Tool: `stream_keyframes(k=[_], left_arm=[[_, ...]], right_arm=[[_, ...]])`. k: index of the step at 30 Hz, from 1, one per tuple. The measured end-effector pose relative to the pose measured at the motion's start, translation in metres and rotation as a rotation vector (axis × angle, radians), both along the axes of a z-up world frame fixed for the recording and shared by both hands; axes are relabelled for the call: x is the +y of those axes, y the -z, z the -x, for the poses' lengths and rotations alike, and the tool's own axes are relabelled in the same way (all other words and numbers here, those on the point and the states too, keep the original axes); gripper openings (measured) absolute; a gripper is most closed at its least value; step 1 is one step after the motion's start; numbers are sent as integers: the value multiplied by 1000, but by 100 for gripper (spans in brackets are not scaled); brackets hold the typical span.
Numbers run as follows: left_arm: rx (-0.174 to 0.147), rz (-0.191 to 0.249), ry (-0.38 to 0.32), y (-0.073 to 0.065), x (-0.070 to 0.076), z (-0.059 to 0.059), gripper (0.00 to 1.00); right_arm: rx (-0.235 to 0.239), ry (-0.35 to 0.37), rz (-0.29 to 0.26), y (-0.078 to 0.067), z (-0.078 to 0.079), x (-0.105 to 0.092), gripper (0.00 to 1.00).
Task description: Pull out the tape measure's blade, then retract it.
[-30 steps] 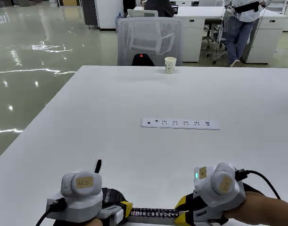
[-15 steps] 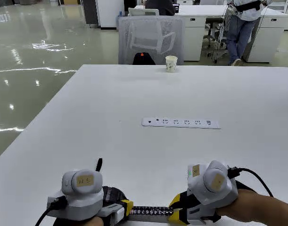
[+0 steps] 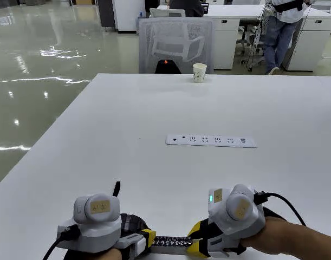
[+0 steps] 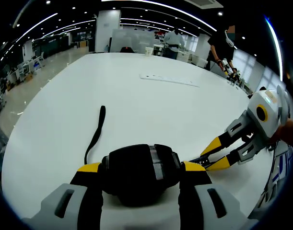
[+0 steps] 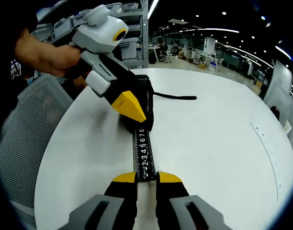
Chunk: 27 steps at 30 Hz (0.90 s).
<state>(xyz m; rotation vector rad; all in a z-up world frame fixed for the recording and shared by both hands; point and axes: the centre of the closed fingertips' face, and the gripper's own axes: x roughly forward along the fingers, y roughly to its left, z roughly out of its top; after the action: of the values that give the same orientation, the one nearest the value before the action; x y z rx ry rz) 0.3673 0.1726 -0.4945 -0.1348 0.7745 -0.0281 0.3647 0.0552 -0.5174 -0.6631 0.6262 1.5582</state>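
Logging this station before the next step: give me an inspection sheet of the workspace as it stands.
Surface: white table.
Job's things: black tape measure case; short run of blade out; strap lying on the table.
Clutter: power strip mid-table; paper cup at far edge.
Grippers: left claw shut on the case; right claw shut on the blade end.
Cables: black cable trailing behind the right claw.
Surroundings: mesh chair, desks, standing person, glossy floor.
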Motion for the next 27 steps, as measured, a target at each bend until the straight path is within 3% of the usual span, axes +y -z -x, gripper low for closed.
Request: stream_keyframes(k=[27], left_arm=[[2, 9, -2, 2, 1, -1, 59]], right_arm=[[8, -16, -33, 1, 4, 32, 11]])
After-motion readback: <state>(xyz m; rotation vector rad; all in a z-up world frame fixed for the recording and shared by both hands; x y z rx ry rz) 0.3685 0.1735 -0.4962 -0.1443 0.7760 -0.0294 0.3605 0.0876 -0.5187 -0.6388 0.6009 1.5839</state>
